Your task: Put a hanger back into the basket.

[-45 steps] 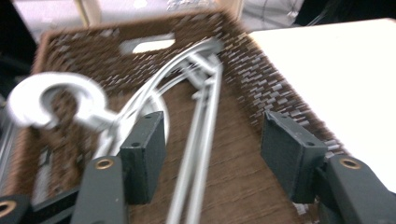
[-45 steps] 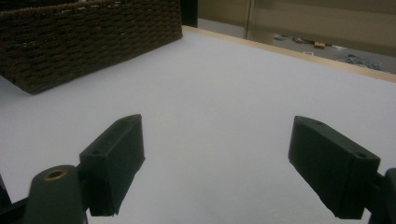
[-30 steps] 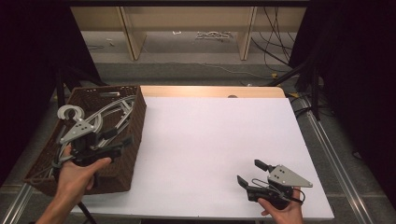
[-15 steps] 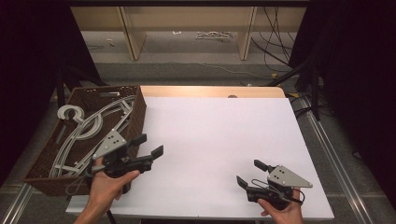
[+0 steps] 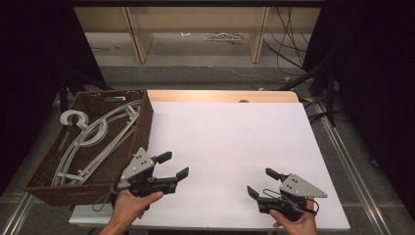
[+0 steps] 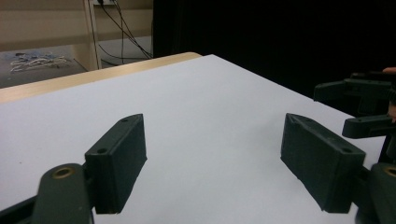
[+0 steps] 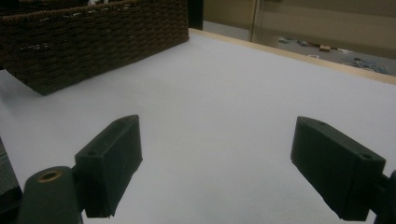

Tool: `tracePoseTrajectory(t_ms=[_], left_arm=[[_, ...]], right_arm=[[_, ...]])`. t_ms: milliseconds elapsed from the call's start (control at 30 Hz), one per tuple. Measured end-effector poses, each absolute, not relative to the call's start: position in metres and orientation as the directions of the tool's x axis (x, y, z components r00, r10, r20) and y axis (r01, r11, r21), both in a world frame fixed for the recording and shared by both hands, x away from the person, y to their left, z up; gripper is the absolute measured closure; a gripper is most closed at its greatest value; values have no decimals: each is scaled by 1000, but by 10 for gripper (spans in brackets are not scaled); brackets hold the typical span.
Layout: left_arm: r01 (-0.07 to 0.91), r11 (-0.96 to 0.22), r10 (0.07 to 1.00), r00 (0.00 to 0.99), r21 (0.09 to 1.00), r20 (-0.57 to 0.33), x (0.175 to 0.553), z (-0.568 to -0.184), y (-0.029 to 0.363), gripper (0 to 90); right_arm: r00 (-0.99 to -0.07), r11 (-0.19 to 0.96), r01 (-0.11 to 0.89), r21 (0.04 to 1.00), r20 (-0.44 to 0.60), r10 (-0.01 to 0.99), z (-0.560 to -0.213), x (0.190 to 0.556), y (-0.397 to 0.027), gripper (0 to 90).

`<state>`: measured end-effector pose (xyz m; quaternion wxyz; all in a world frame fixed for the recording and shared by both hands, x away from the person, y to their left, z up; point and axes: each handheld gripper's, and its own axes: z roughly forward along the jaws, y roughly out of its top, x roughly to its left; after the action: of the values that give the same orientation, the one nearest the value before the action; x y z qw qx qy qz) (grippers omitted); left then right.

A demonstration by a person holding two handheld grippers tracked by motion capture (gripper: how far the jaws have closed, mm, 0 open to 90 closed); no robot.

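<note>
The left gripper (image 5: 169, 165) is seen in the high view at the near left of the white table top (image 5: 230, 142), just beside the near right corner of the dark brown woven wicker basket (image 5: 143, 128). Its jaws have just been opening and are spread wide apart, with nothing between them; in the left gripper view only bare white surface is seen between the two black pads (image 6: 122, 161). The jaws are pointed toward about two o'clock, away from the basket.

Inside the basket the pale grey plastic clothes hangers (image 5: 90, 139) are stacked, their hooks curled toward the far left corner. From the left gripper the hangers are found at about ten o'clock, near but apart from it, with the basket wall between the two.

The right gripper (image 5: 263, 183) is held at the near right of the table, at about three o'clock from the left gripper and well apart from it. Its jaws are likewise spread wide and nothing is clamped in them. In the right gripper view the basket is seen farther off at about eleven o'clock, across open table.
</note>
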<state>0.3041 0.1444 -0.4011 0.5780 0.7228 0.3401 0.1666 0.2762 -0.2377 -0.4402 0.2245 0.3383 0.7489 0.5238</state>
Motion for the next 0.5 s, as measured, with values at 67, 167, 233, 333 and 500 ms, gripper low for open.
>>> tracePoseTrajectory(t_ms=[67,167,233,333,500], left_arm=[[303,-93,685,711,949,-159,304,-405,143,222],[303,-98,673,721,948,-161,304,-411,142,220],[294,-112,670,728,949,-146,304,-414,141,217],[285,-132,669,733,949,-127,303,-421,140,215],[286,-139,668,734,948,-124,302,-431,143,213]], right_arm=[[-670,222,272,936,18,742,-440,276,-238,173],[-672,221,267,938,17,740,-440,276,-238,171],[-663,213,272,938,22,748,-439,275,-238,170],[-666,217,266,939,16,746,-439,275,-238,168],[-676,225,257,940,9,737,-438,272,-238,163]])
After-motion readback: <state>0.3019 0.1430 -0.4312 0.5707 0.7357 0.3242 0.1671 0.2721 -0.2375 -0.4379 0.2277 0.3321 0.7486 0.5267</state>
